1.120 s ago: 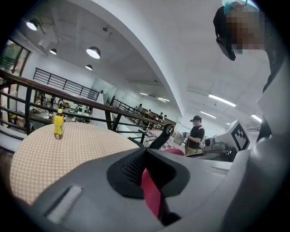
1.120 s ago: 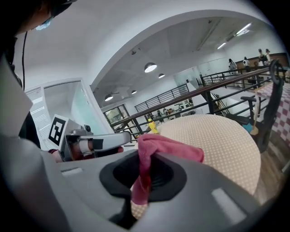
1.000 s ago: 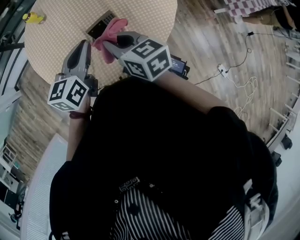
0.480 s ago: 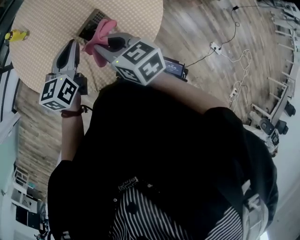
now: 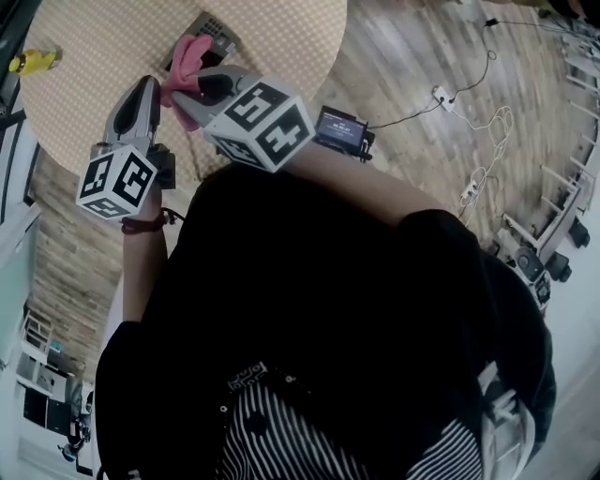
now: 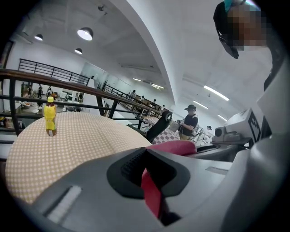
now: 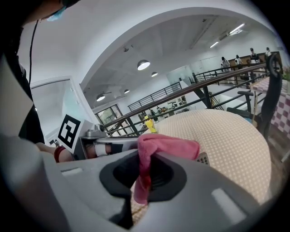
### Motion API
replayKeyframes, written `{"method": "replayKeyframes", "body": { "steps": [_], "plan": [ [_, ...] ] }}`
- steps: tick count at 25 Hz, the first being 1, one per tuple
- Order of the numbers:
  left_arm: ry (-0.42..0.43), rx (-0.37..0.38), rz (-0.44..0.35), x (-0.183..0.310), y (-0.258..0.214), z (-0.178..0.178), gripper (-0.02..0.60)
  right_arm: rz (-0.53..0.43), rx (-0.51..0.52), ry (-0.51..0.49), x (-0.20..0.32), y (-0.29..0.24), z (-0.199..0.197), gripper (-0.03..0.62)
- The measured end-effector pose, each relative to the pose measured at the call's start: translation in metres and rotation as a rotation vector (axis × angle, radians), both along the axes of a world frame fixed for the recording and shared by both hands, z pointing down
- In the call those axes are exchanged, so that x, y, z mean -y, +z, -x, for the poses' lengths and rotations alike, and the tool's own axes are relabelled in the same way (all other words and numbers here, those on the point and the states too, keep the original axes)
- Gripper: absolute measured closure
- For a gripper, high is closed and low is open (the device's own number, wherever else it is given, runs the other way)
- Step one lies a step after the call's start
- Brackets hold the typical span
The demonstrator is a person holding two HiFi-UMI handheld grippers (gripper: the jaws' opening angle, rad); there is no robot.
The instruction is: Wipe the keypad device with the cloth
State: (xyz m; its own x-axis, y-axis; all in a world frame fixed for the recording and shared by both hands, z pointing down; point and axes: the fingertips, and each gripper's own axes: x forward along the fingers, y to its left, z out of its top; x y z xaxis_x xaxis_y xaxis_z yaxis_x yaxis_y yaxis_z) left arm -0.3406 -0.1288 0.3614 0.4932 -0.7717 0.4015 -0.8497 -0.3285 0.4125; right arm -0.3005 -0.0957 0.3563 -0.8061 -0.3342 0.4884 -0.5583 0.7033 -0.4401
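Since half a second ago the right gripper (image 5: 176, 91) has carried the cloth (image 5: 190, 54) up and across, so the pink bunch now overlaps the near end of the keypad device (image 5: 215, 28) on the dotted table (image 5: 94, 56). Before that it hung a bit short of it. Judgement: wiping is at contact or just about to start, with no visible stroke yet. The right gripper is clenched on the cloth, and its own view shows the fabric draped over the tips and hanging down through the jaw hollow. The left gripper (image 5: 148, 84) sits just beside it, also closed. Only the left gripper view shows a red strip pinched between those jaws, apparently an edge of the same cloth; the head view can't confirm that. The right gripper view shows a corner of the device's keys peeking out right under the cloth, so the two are very close. The left gripper view doesn't show the device at all. The yellow bottle (image 5: 28, 61) stands well apart at the table's far edge.
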Motion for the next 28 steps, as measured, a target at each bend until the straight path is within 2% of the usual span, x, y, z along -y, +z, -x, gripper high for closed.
{"method": "replayKeyframes", "body": {
  "steps": [7,12,17,22,28],
  "plan": [
    [0.025,-0.007,0.028,0.043,0.019,0.005,0.577,0.043,-0.002,-0.008,0.037,0.023,0.005,0.563],
    [0.036,0.011,0.053,0.054,0.029,-0.002,0.575,0.072,0.017,-0.015,0.046,0.030,0.000,0.563],
    [0.057,0.020,0.115,0.065,0.051,-0.002,0.577,0.108,0.035,-0.008,0.060,0.048,0.000,0.563],
    [0.055,-0.008,0.172,0.068,0.070,-0.006,0.577,0.132,0.038,-0.001,0.067,0.061,-0.009,0.563],
    [0.105,0.062,0.194,0.062,0.087,-0.011,0.575,0.154,0.024,0.007,0.059,0.073,-0.016,0.563]
  ]
}}
